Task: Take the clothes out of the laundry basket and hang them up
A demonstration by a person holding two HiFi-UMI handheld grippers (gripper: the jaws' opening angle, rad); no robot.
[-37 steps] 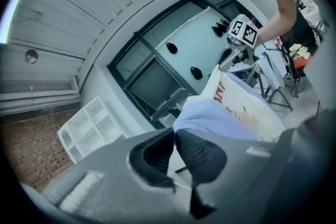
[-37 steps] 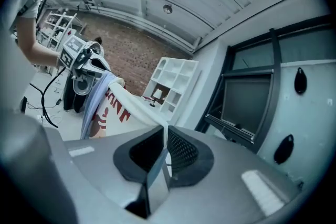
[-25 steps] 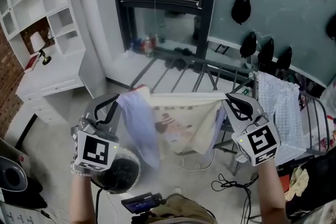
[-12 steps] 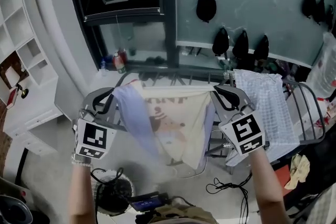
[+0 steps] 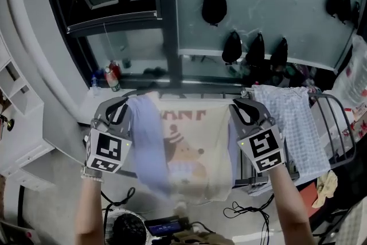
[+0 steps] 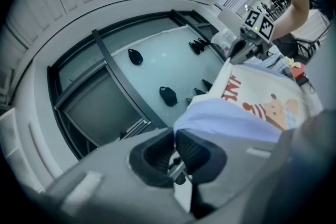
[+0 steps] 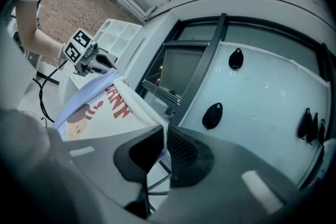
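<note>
Shirt (image 5: 195,143), cream with bear print and lilac sleeves, hangs spread sideways, hem down, top corners pinched by left gripper (image 5: 118,107) and right gripper (image 5: 243,107) fingers.

Looking like home laundry corner by big window. Drying rack (image 5: 344,132) standing under dark window frame (image 5: 166,14), checked cloth (image 5: 292,123) hanging over it. Bottles (image 5: 112,78) sitting on sill. White shelf unit (image 7: 119,34) standing against brick wall (image 7: 73,2). Loose cables (image 5: 246,210) trailing across pale floor.
</note>
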